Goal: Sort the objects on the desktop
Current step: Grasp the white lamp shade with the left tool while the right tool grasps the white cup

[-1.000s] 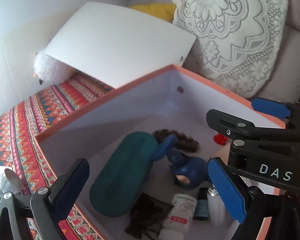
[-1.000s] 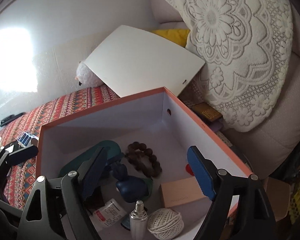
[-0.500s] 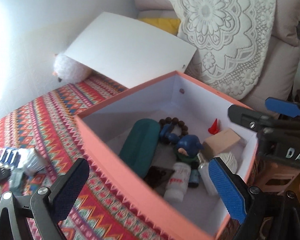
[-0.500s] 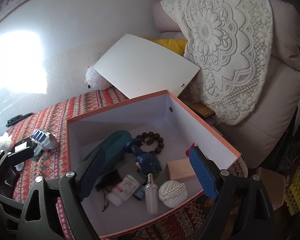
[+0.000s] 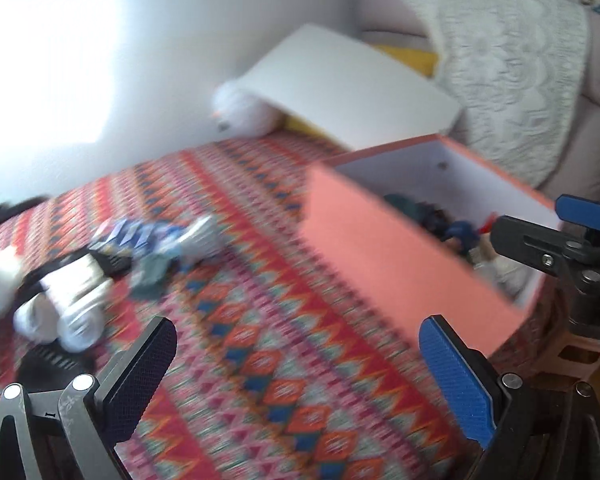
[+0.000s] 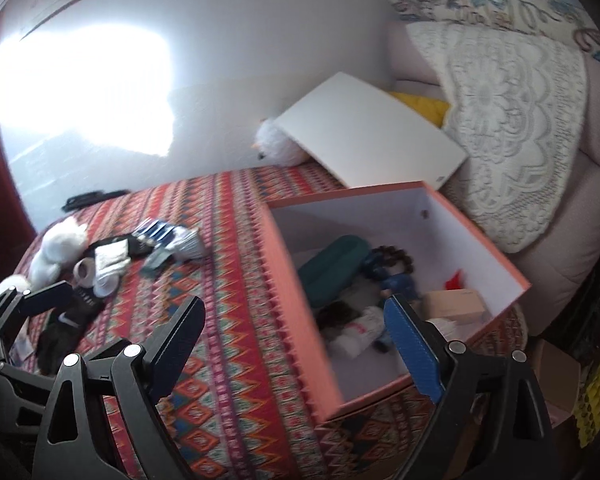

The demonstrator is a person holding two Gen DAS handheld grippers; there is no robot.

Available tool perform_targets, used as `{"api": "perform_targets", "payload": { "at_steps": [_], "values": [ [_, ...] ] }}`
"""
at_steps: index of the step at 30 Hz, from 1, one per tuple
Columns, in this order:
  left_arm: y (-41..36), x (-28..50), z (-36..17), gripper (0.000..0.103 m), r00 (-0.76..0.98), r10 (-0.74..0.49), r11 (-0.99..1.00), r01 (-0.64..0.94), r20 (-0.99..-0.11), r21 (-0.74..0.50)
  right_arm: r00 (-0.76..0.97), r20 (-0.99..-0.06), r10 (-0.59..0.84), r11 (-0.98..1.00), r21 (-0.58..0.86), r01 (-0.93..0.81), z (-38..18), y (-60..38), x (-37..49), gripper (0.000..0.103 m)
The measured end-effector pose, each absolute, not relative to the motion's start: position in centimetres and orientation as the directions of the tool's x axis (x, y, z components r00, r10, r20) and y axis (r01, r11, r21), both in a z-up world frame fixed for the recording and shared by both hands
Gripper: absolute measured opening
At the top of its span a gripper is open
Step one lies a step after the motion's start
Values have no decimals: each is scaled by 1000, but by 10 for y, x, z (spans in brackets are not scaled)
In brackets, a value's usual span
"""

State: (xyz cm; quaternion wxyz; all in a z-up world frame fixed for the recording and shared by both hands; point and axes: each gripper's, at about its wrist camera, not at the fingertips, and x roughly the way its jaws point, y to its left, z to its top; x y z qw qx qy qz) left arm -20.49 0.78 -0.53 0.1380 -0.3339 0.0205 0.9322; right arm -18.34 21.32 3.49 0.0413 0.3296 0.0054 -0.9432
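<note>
- My left view is motion-smeared, so the pile of loose stuff at 9 o'clock is just white, blue and black smudges, can't name any of it.
- The box near wall hides most of what's inside from that side.
- In my right view my own blue finger covers whatever sits at the box's 5 o'clock corner.
- The white fluffy thing at 12 o'clock is half tucked under the white board.
</note>
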Motion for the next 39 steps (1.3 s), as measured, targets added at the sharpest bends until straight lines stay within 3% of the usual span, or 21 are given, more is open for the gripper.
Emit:
{"api": "perform_targets", "payload": {
  "at_steps": [6, 10, 15, 20, 28, 36, 37, 38, 39],
  "values": [
    [-85, -210, -39, 100, -740, 134, -991, -118, -659, -69, -715, -672, -193, -975, 48, 217, 3, 130, -211, 93],
    [-144, -233, -58, 100, -729, 91, -994, -25, -678, -106, -642, -704, -303, -946, 140, 294, -20, 79, -242, 92],
    [-203, -274, -77, 100, -707, 72, -988, 48, -704, -148, -576, -716, -394, -895, 156, 419, -36, 11, -283, 92],
    [-220, -314, -104, 100, -671, 82, -991, 24, -737, -133, -538, -742, -401, -870, 123, 478, -59, -36, -324, 92],
    [-252, -363, -143, 99, -615, 123, -992, -49, -779, -118, -424, -805, -414, -795, 92, 600, -130, -89, -355, 82],
    [-262, -399, -159, 99, -598, 193, -981, -95, -778, -171, -460, -767, -446, -760, 54, 648, -163, -131, -370, 82],
    [-259, -402, -161, 99, -594, 198, -980, -105, -780, -168, -472, -762, -443, -756, 35, 654, -166, -135, -370, 78],
    [-256, -405, -162, 99, -591, 193, -981, -113, -783, -157, -467, -763, -446, -750, 35, 660, -169, -137, -370, 59],
    [-253, -408, -164, 99, -590, 197, -980, -123, -783, -153, -461, -763, -453, -748, 45, 662, -169, -137, -370, 59]
  ]
}}
